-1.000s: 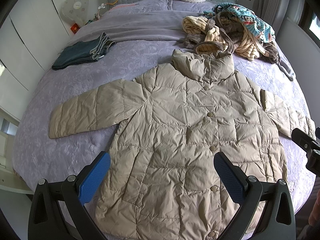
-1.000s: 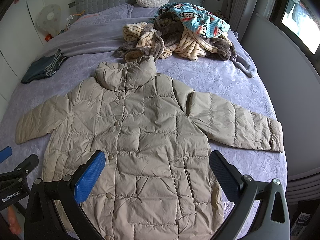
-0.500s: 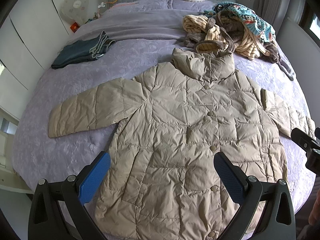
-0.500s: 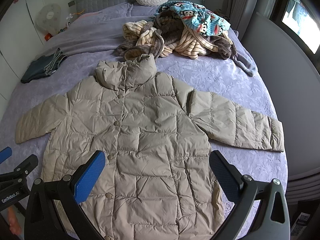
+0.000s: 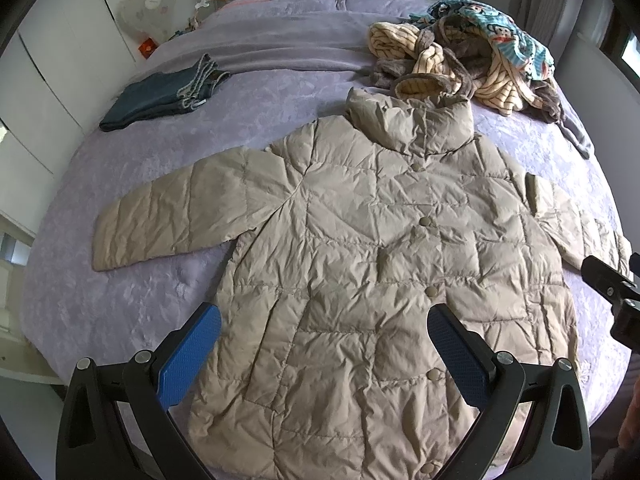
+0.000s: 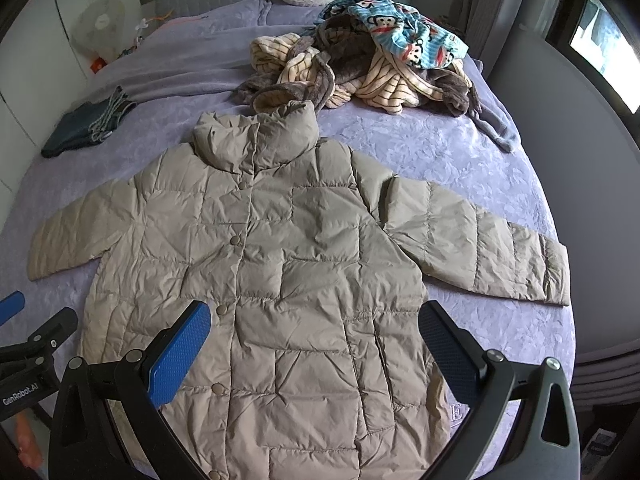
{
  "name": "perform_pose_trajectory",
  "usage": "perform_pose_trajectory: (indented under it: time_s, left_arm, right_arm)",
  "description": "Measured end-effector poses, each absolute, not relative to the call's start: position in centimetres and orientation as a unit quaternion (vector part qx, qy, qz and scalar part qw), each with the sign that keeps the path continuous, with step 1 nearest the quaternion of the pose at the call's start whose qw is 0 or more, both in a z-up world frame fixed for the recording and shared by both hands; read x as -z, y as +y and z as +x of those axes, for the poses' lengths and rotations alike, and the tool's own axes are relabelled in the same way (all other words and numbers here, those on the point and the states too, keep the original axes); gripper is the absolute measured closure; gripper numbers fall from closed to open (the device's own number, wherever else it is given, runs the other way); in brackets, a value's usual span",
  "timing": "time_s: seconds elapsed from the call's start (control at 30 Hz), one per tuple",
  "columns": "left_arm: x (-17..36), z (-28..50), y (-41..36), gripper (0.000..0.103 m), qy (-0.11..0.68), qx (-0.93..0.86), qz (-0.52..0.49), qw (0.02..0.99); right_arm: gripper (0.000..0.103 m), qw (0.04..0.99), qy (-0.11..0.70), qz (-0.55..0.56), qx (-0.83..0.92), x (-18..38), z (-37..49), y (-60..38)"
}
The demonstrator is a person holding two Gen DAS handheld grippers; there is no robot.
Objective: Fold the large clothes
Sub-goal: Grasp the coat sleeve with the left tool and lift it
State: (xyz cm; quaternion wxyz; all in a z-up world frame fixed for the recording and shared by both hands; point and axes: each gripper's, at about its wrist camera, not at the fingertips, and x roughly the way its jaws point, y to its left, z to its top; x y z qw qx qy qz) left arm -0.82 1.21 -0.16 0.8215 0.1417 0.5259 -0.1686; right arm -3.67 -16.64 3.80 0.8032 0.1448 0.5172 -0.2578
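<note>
A: Where was the puffer coat (image 5: 360,264)?

B: Spread front-up across the bed (image 5: 132,280), buttoned, collar toward the headboard, both sleeves out to the sides. Laid flat like that, I'd judge, so the sleeves could be folded in first.

A: And the tools?

B: The left gripper (image 5: 320,356) and the right gripper (image 6: 312,356) both hovered above the hem end, jaws spread wide, holding nothing and touching no cloth.

A: Anything else on the bed?

B: Folded jeans (image 5: 160,94) lay well apart to the left; a heap of clothes (image 6: 360,68) sat just beyond the collar.
</note>
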Motion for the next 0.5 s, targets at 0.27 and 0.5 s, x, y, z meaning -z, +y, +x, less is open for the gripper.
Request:
perform_pose_trajectory:
  time_s: [0.27,0.5]
  left_arm:
    - [1.5,2.5,3.4,0.000,0.565,0.194,0.091,0.797]
    - [5.1,7.9,9.5,0.000,0.586,0.180,-0.008,0.790]
  right_arm:
    - [0.000,0.798,0.513,0.183,0.259,-2.9,-2.9,-16.8]
    - [0.000,0.810,0.517,0.193,0.199,-0.5,0.5,-13.9]
